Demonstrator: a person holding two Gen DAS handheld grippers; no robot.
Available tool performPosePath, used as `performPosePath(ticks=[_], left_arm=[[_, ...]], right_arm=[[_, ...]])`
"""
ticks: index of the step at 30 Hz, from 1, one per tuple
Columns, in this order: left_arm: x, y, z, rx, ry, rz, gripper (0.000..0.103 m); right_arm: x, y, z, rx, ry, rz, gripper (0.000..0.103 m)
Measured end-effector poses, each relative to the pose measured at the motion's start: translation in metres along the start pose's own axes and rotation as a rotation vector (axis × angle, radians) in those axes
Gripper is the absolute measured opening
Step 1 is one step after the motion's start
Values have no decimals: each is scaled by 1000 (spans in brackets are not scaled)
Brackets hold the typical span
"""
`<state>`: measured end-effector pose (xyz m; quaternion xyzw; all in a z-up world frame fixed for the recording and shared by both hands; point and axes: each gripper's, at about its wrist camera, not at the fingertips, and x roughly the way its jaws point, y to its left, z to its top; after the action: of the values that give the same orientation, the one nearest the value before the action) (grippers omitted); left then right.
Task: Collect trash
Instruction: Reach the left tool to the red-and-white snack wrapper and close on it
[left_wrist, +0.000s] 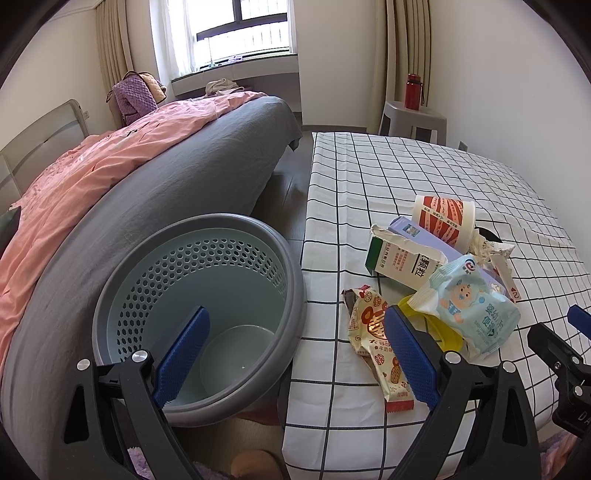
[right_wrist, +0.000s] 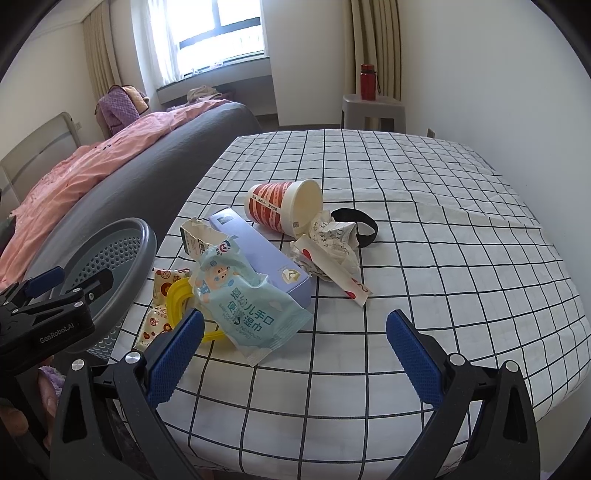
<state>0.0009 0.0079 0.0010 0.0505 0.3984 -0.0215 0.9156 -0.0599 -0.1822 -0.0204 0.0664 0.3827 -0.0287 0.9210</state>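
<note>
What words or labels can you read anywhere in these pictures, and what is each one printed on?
"GenRobot.AI": on the black body of the left tool, seen in the right wrist view.
"婴幼儿手口" and "湿巾": on the light blue wipes pack.
"2": on the torn paper strip.
Milk carton, snack wrapper, paper cup, crumpled paper: print too small or distorted to read reliably.

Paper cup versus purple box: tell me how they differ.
The paper cup is round, white with red bands; the purple box is long, flat-sided and lilac. The cup lies tipped on its side, its open mouth showing an empty inside; the box lies flat and looks closed. The box is partly covered by the wipes pack; nothing covers the cup. Both lie in the trash pile on the checked cloth.
</note>
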Motion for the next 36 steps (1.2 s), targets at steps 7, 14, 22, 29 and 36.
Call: performPosePath(ticks=[7,14,22,29,36], left_arm=[[9,-1,-13,6,45,-16,91],[22,-13,-26,21,119,-65,91],[40,-29,-27,41,184,-84,91],[50,-39,-28,46,201,-72,91],[62,-47,-26,55,216,-62,91]], right_arm=[[-2,-9,-1,24,7,6,97],[-7,-16,0,48,-2,28,97],[-14,-23,2,64,-25,33,97],[-20,-30,5,92,-39,53,97],[-21,-31,5,95,-35,60,97]])
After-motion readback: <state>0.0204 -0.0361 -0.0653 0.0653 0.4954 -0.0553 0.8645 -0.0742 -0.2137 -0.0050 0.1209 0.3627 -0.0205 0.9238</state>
